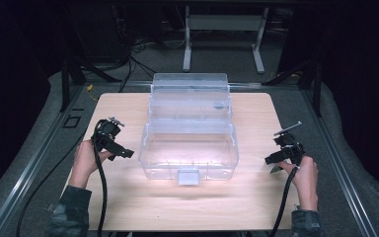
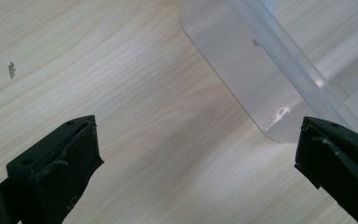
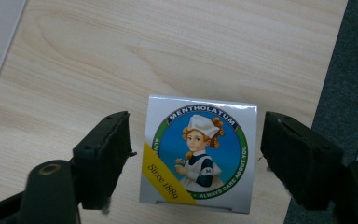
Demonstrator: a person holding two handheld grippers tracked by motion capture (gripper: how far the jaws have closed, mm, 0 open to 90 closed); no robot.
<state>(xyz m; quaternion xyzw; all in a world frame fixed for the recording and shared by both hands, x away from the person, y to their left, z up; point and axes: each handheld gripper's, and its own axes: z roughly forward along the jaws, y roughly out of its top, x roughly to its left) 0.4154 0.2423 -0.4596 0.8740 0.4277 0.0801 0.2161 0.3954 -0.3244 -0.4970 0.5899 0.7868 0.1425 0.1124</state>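
Taking the clear bin [image 1: 188,148] at the middle of the tabletop [image 1: 128,202] as the landmark, the nearest things are the two hands coming in from the near edge, one on each side of it.

To the right of the bin, near the tabletop's right edge, the right hand-held gripper [image 1: 276,160] sits low over a small square box [image 3: 198,154]. In the right gripper view the box lies flat on the wood, its face showing a round blue picture of a nurse, the word MENTHOLATUM and a yellow corner stripe reading "Since 1889". The box is between the two black jaws, with a narrow gap on each side: the left jaw stands just beside the box's left edge, the right jaw just beside its right edge, neither pad pressing on it. So the jaws are spread around the box and nothing is pinched. In the high view the box [image 1: 275,169] is a small pale shape under the gripper.

To the left of the bin, the left hand-held gripper [image 1: 123,152] is held just beside the bin's near left corner. Its jaws stand wide apart over bare wood, with the bin's corner [image 2: 279,84] ahead of the right jaw.

Farther off, the bin's open lid [image 1: 189,86] stands up at its far side.
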